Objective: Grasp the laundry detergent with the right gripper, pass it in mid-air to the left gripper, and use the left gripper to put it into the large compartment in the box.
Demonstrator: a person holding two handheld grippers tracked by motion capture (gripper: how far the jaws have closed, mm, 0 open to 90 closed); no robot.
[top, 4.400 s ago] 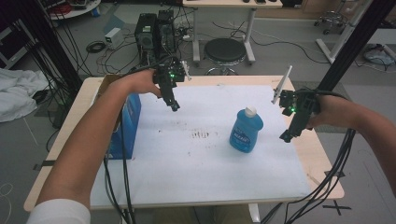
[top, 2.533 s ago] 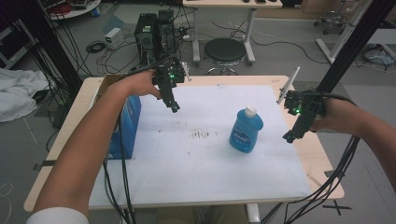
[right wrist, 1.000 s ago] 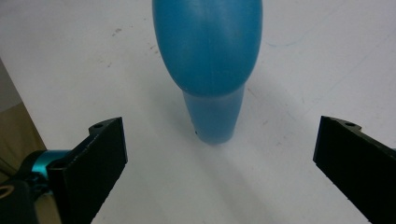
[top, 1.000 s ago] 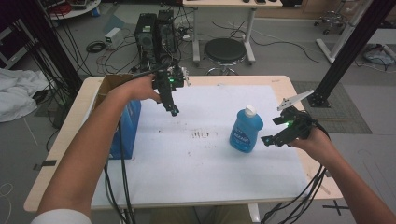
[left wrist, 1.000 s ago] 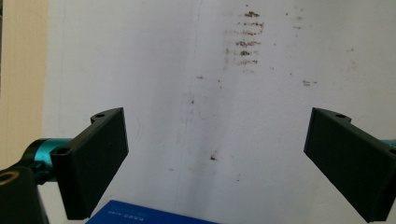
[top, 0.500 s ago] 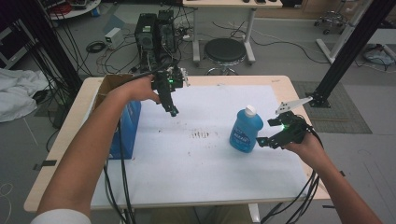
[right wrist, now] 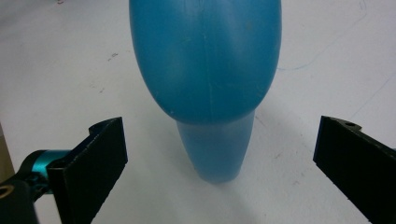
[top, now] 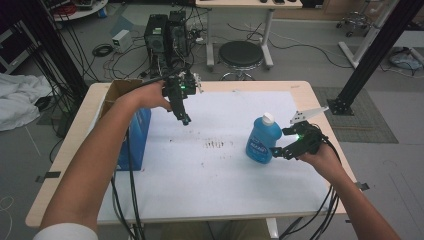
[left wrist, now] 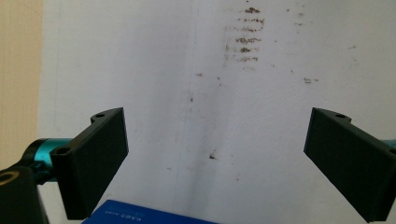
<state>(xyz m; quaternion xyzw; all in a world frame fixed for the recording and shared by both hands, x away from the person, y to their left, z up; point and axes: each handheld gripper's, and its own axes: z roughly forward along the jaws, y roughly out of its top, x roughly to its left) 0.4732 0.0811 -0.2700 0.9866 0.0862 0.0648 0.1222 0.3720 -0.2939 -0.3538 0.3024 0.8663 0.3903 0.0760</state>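
A blue bottle [top: 262,141] with a white cap stands upright on the white sheet [top: 210,170], right of centre. My right gripper [top: 276,152] is low beside the bottle's right side, open. In the right gripper view the bottle [right wrist: 205,60] looms close, just ahead of the gap, and the two jaws stand wide apart on either side of its line without touching it. My left gripper [top: 185,119] hangs above the sheet's far left part, pointing down, open. Nothing lies between its fingers [left wrist: 95,158] in the left gripper view, where brown smudges [left wrist: 245,39] mark the sheet.
A blue box [top: 134,134] stands at the table's left edge beside an open cardboard box [top: 119,90]. Its top edge [left wrist: 149,217] shows under my left gripper. Cables hang off the front edge. A stool and computer towers stand beyond the table.
My right gripper has come down and leftwards from above the table's right edge to the bottle's side. The left gripper has stayed in place. The bottle has not moved.
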